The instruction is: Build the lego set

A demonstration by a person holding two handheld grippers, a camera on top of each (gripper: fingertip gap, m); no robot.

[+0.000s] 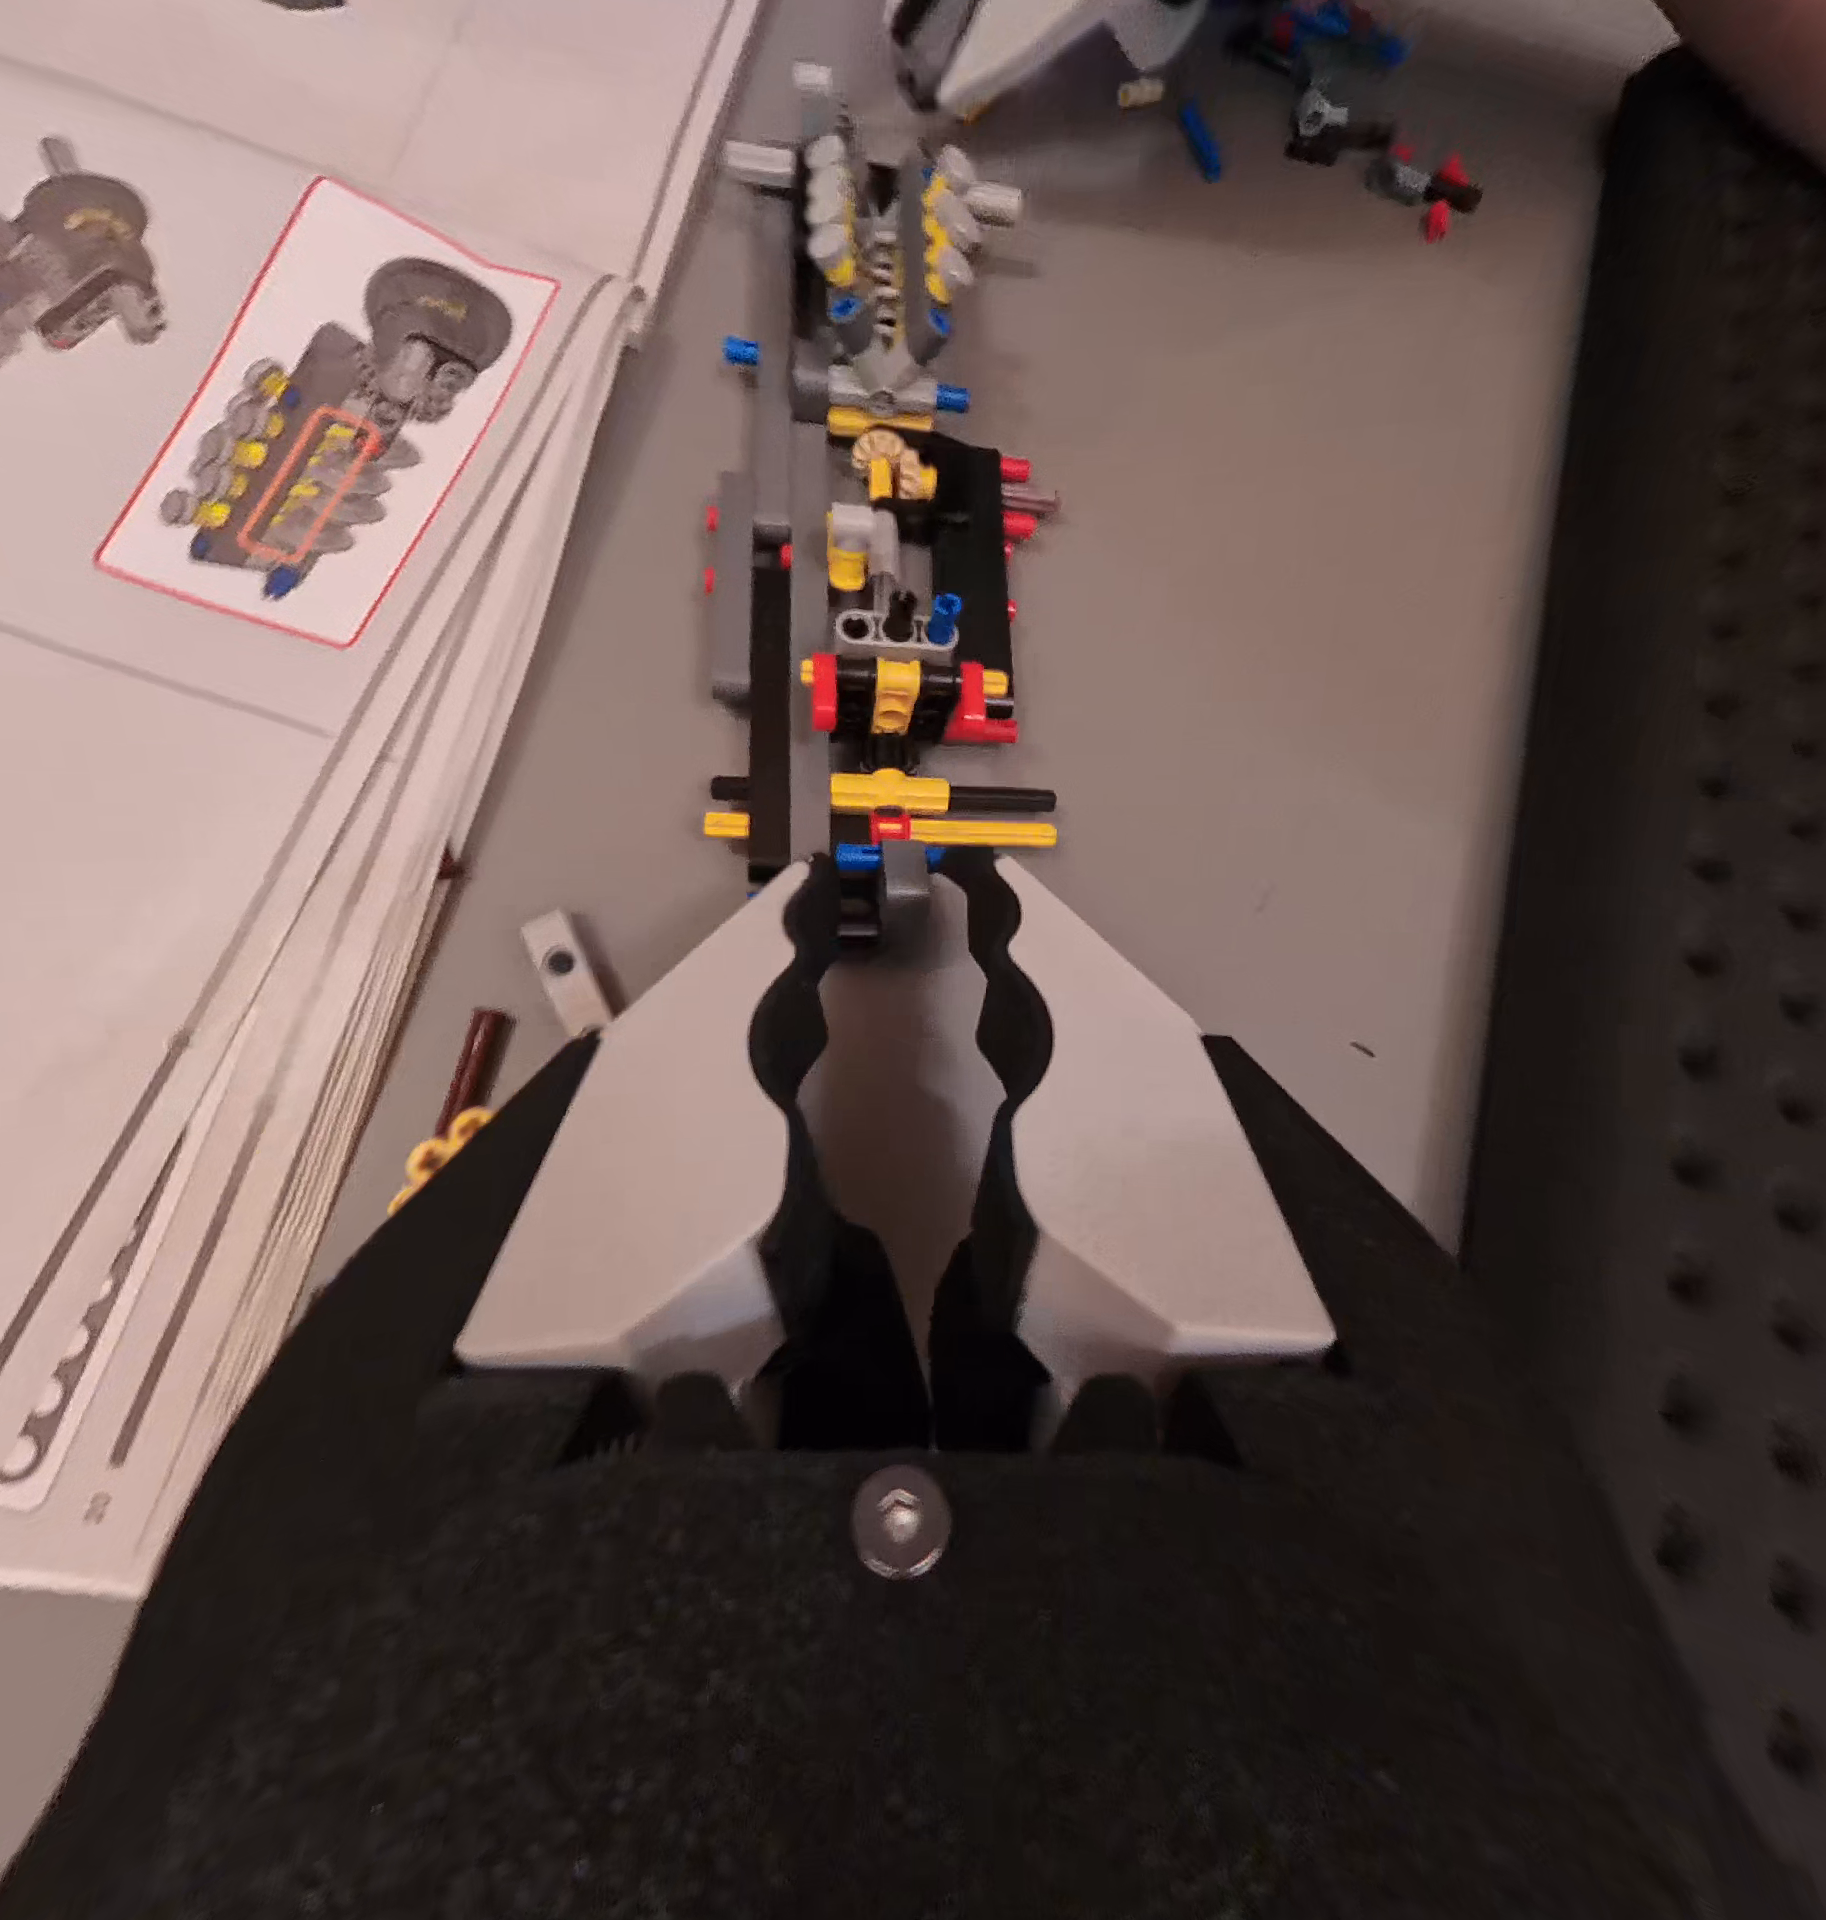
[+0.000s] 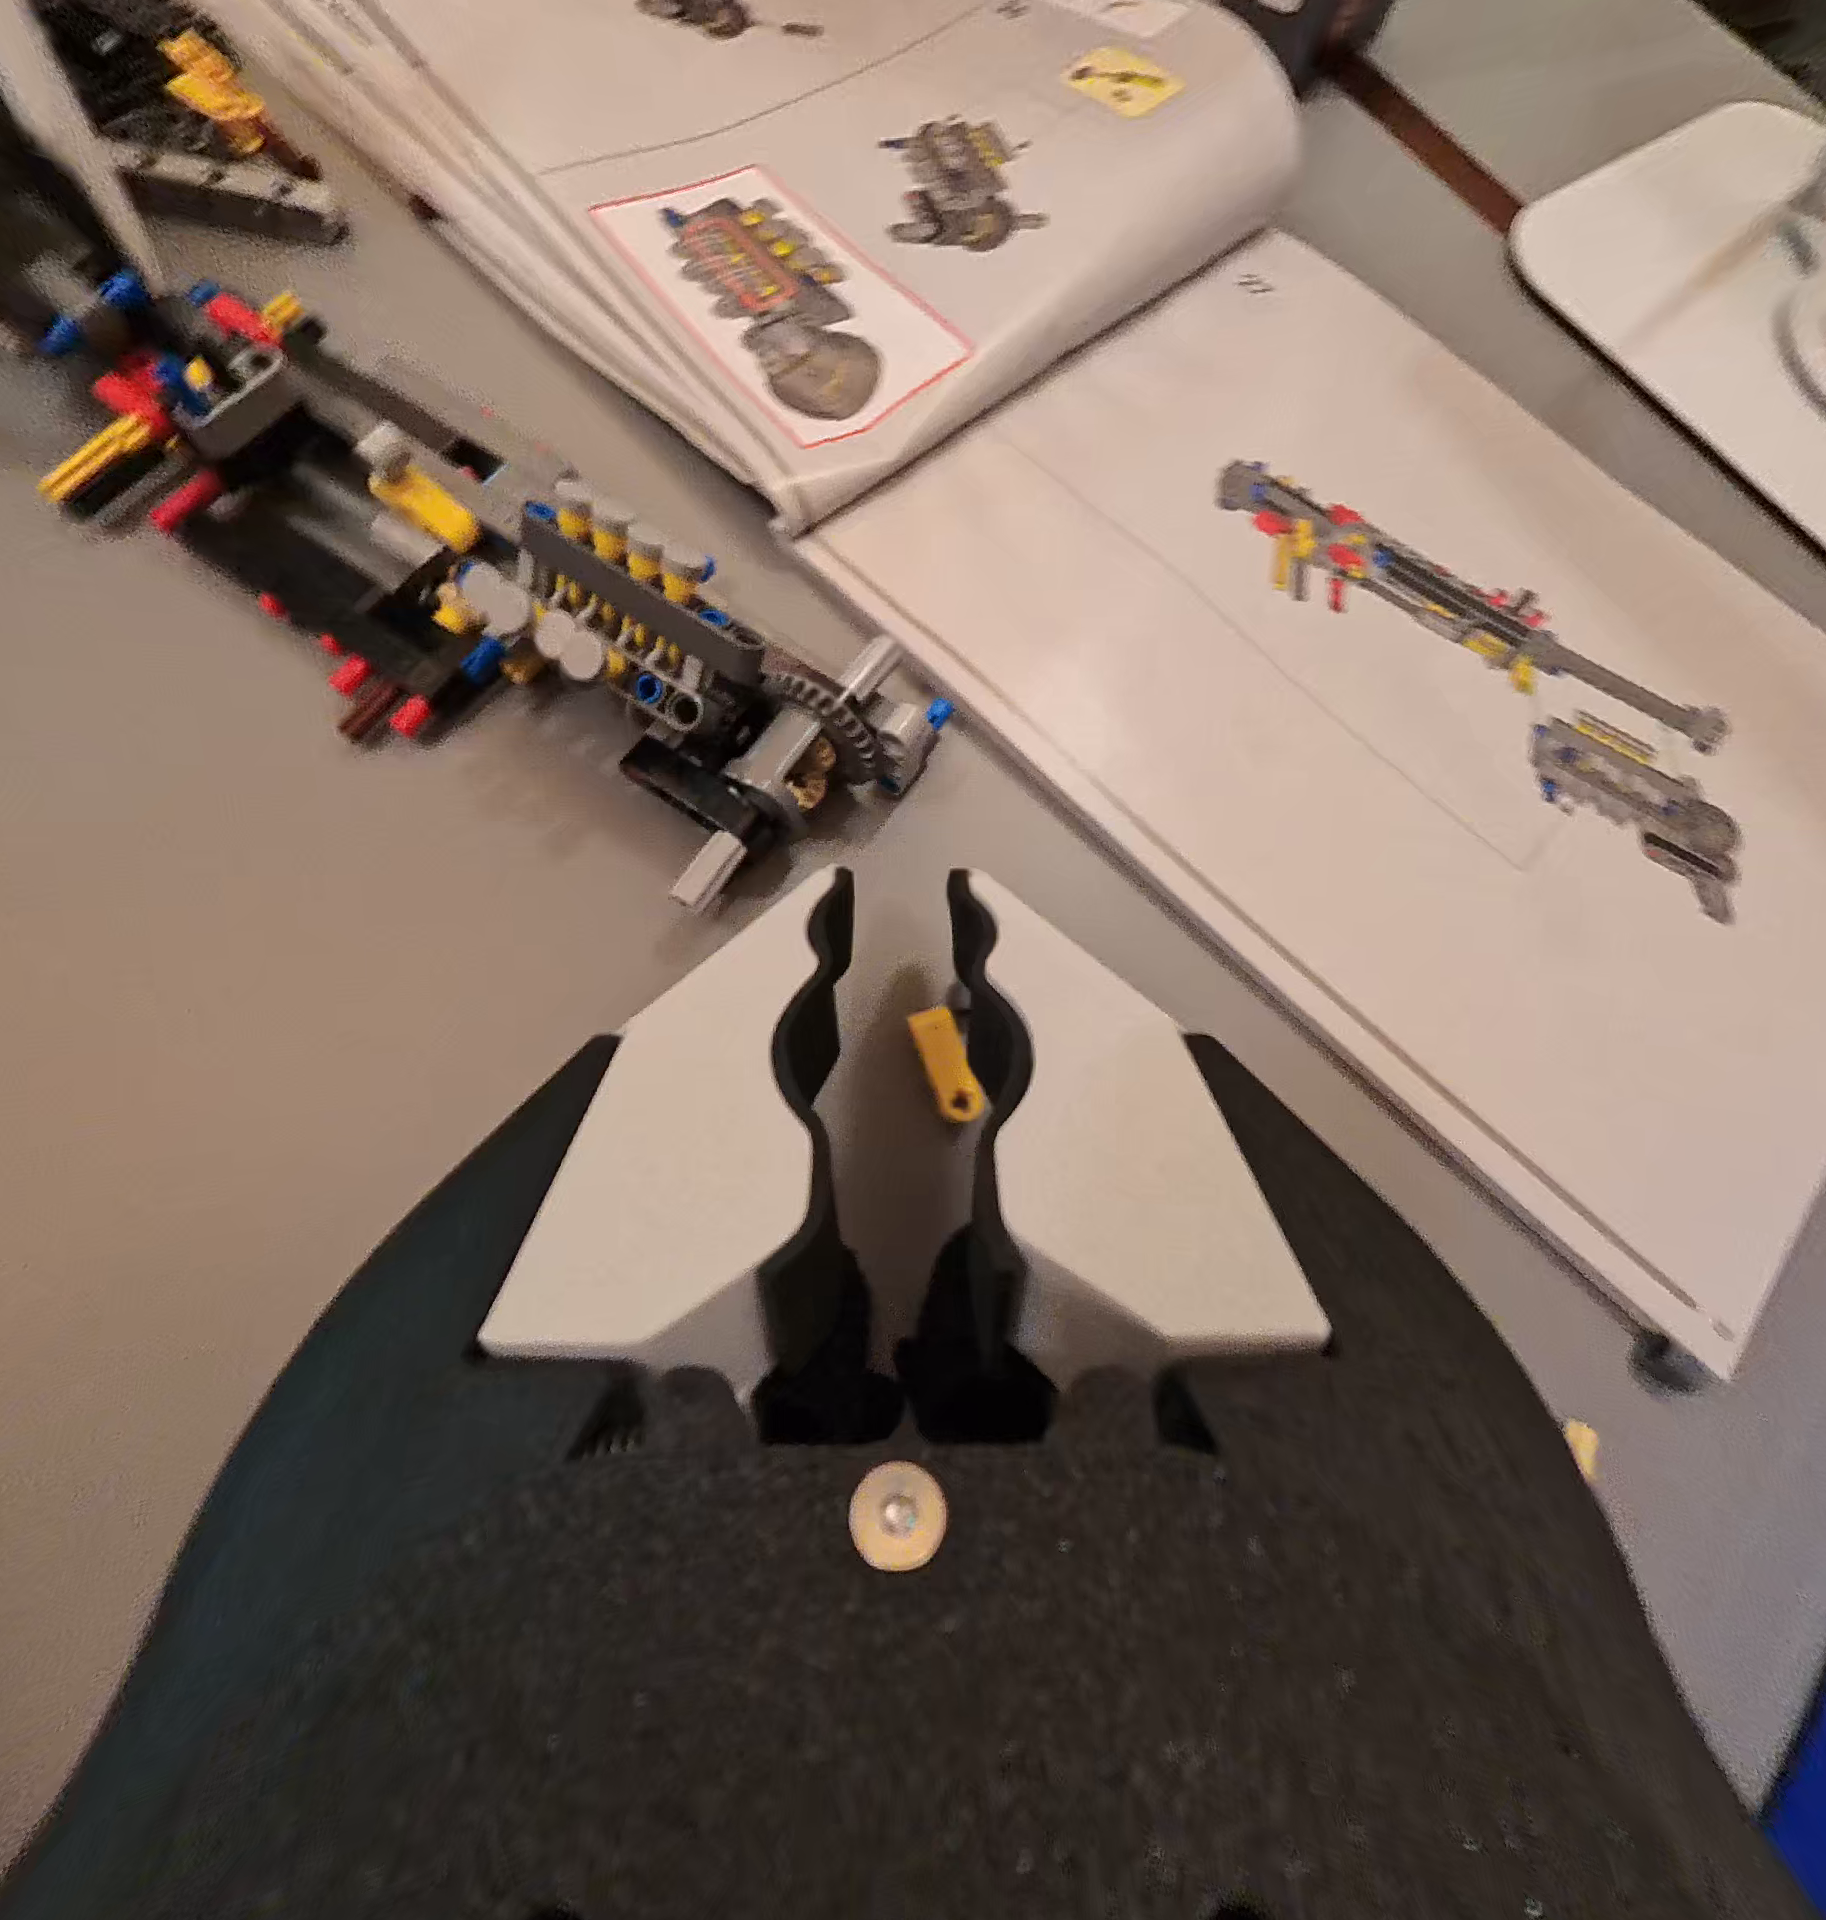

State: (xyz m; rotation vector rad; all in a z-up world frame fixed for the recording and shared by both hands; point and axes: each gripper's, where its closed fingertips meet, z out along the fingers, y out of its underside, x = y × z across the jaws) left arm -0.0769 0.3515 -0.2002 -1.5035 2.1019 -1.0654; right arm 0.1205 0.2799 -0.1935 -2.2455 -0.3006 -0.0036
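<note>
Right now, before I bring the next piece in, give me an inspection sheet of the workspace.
Surface: grey tabletop, matte, bare around the build.
Job's things: long multicoloured plastic brick assembly lying flat; open paper instruction booklet beside it; small yellow plastic connector piece.
Clutter: loose blue, red and dark bricks at the far end; brown axle and yellow gear near the booklet.
Grippers: left gripper, jaws closed on the assembly's near end; right gripper, jaws narrowly apart, the yellow piece between them against one finger, grip unclear.
Cables: nothing seen.
Surroundings: dark perforated panel; white tray with clear container.
</note>
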